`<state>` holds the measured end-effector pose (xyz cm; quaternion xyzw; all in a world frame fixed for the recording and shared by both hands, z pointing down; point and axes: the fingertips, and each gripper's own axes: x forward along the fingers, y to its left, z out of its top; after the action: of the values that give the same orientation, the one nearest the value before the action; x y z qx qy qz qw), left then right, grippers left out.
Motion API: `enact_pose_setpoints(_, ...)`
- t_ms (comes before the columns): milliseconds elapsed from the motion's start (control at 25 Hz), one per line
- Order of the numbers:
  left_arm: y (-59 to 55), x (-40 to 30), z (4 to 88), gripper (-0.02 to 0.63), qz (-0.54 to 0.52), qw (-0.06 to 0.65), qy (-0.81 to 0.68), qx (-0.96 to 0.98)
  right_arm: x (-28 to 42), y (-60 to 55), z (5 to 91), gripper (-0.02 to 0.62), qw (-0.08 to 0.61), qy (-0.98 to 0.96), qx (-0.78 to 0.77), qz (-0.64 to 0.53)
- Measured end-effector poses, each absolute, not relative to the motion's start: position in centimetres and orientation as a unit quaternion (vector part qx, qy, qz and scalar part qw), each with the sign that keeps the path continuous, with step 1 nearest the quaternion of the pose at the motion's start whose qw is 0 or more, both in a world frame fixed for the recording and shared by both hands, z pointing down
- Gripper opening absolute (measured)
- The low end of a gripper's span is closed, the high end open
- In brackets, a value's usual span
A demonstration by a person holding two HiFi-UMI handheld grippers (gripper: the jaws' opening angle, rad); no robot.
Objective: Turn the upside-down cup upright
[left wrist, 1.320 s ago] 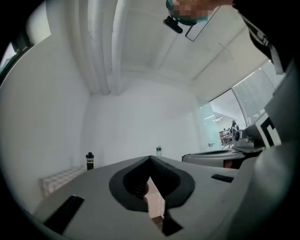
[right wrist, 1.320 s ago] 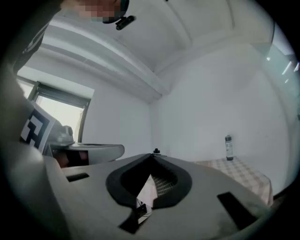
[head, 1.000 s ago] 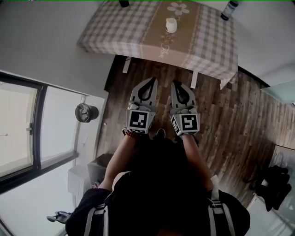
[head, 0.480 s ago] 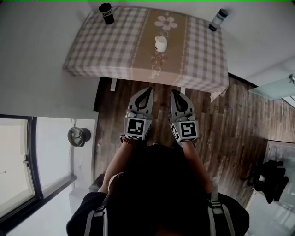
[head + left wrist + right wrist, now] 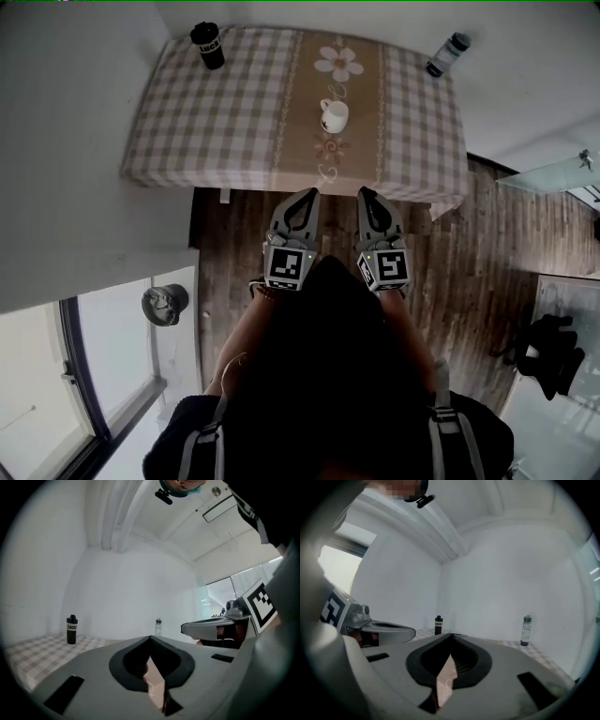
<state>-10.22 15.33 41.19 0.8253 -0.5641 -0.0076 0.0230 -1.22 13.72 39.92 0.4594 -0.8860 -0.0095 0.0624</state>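
Checked table (image 5: pixel 216 122), cup (image 5: pixel 334 116) orientation unclear

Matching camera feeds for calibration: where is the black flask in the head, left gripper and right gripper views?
Head view: black flask upper left, on the table's far left corner.
Left gripper view: flask far left, below mid-height, standing on the table.
Right gripper view: flask just left of centre, below mid-height.
Shared landmark: clear bottle at the far right corner, in all three views.

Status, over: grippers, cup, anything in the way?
Left gripper and right gripper shut, empty, at table edge. Cup mid-table, untouched. Nothing between; tumbler, bottle at far corners.
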Motion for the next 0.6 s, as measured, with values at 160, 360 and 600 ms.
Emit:
enact_pose_setpoints(160,11.9,-11.0,41.7,0.014,0.006,0.028,-0.558,0.829,-2.1,10.6,40.2,0.0,0.058,-0.884,0.464,0.002)
enact_pose_setpoints(360,6.4,-11.1,43.1,0.035,0.027,0.04,-0.546,0.836,-2.2,5.1,41.3,0.0,0.049,-0.884,0.464,0.016)
enact_pose_setpoints(600,-0.7,-10.1,47.1,0.082,0.109,0.042,-0.53,0.84,-0.8,-3.4,43.2,0.0,0.017,-0.885,0.463,0.043)
